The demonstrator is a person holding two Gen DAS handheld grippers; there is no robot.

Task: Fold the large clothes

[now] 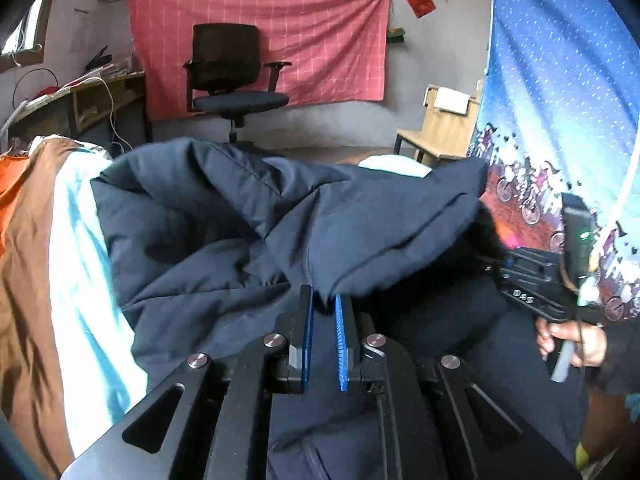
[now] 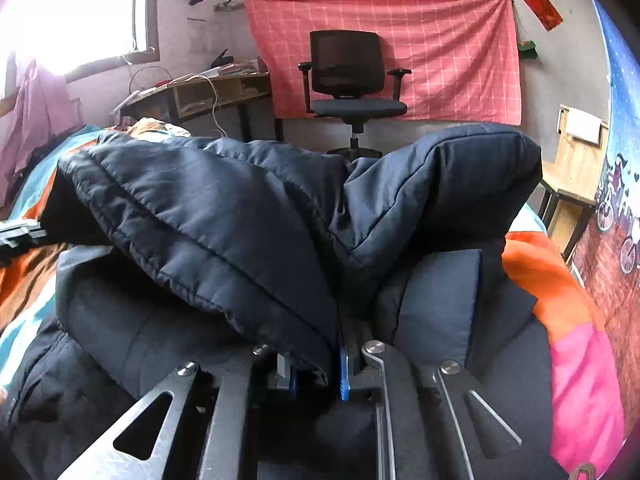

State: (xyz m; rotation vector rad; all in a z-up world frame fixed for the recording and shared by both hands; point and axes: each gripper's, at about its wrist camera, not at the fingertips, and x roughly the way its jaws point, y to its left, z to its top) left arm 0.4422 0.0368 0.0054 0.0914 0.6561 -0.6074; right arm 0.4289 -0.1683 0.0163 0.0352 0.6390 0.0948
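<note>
A large dark navy padded jacket (image 1: 224, 220) lies bunched on a bed; it fills the right wrist view too (image 2: 208, 216). My left gripper (image 1: 323, 300) has its blue pads (image 1: 307, 332) closed on a fold of the jacket's edge, which is lifted. My right gripper (image 2: 320, 376) is shut on a thick quilted edge of the jacket, which drapes over and hides its fingertips. The right gripper's body also shows at the right of the left wrist view (image 1: 536, 284), held by a hand.
The bed cover (image 1: 80, 264) is orange, brown, white and light blue, pink at the right (image 2: 580, 380). Behind stand a black office chair (image 1: 232, 80), a cluttered desk (image 2: 200, 92), a wooden stand (image 1: 444, 128) and a blue patterned curtain (image 1: 560, 100).
</note>
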